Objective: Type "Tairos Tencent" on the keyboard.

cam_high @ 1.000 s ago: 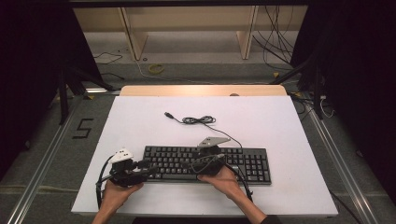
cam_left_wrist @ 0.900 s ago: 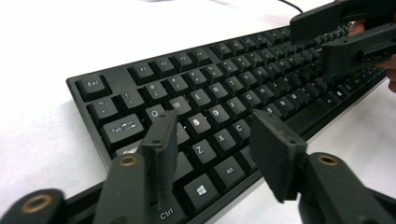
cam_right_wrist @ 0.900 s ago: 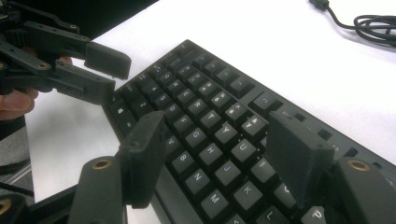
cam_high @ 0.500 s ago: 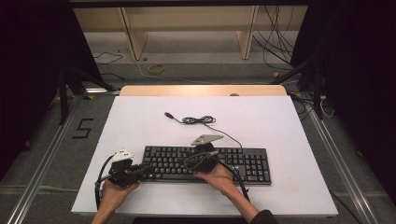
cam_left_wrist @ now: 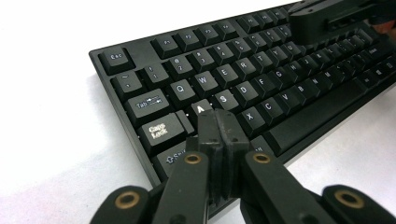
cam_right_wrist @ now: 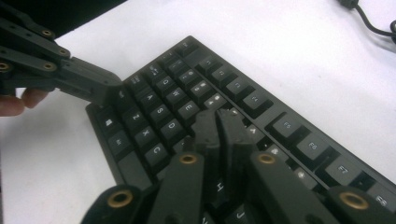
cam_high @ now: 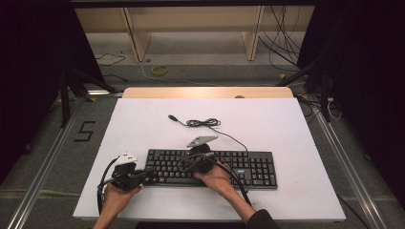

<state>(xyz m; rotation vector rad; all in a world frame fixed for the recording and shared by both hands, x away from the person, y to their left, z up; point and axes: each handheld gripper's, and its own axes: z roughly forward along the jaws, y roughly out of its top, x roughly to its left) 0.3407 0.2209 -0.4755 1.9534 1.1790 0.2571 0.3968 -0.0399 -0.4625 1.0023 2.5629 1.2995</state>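
Observation:
A black keyboard lies across the near half of the white table. My left gripper is shut with nothing between its jaws. Its tips rest at the keyboard's left end, by the A key. My right gripper, under its grey plate, is also shut and empty. It points left, and its tips press down among the left-middle keys of the keyboard. The left gripper reaches in from the upper left of the right gripper view, touching the keyboard's edge keys.
The keyboard's black cable lies coiled behind it, ending in a loose USB plug. A wooden strip runs along the table's far edge. Shelving legs and floor cables stand beyond. Metal rails flank the table.
My right gripper has slid a little to the left along the keyboard. The left gripper has stayed at the keyboard's left end.

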